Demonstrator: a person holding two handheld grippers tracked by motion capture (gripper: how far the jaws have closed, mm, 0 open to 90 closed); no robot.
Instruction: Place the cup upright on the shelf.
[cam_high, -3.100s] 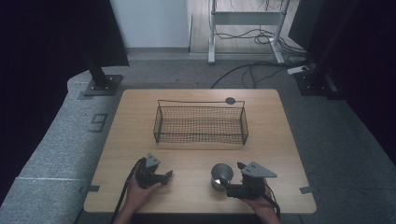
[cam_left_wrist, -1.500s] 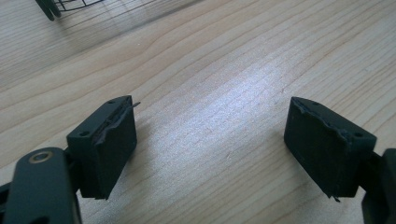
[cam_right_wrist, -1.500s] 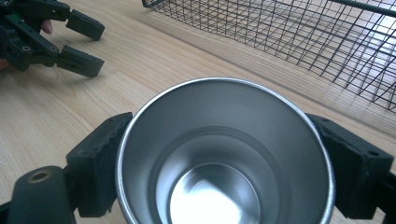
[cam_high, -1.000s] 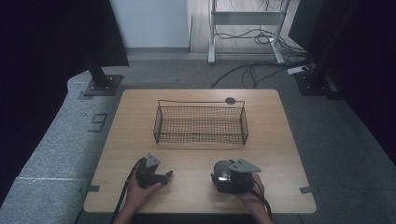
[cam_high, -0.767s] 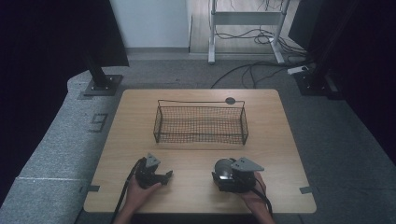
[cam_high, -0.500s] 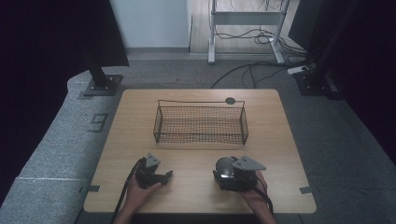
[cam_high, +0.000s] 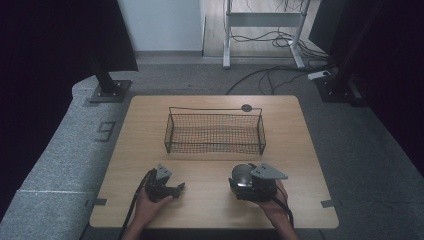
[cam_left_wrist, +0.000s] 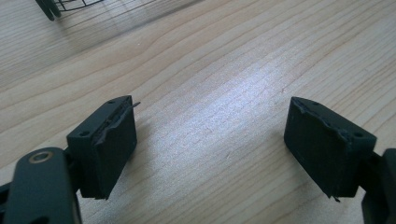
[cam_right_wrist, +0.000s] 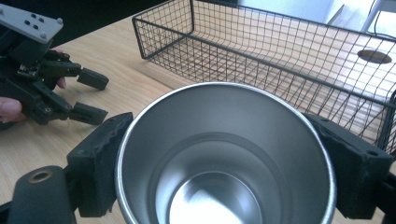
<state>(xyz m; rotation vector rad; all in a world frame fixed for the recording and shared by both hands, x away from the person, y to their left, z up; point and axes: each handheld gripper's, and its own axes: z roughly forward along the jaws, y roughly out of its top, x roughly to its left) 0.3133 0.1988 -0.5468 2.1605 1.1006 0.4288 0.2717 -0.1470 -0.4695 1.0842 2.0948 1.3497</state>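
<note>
Right gripper (cam_right_wrist: 219, 168) clamps round shiny steel cup (cam_right_wrist: 224, 154) across its rim, mouth open. Rigid, light, slick — likely slips; grip lower. Left gripper (cam_left_wrist: 210, 149) wide open, empty.

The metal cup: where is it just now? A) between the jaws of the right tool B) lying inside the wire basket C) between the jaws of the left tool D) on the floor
A: the right tool has a jaw on each side of the metal cup, and the wire basket holds nothing.

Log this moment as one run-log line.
right tool: shut on steel cup | left tool: open, over bare table | wire basket: empty
</note>
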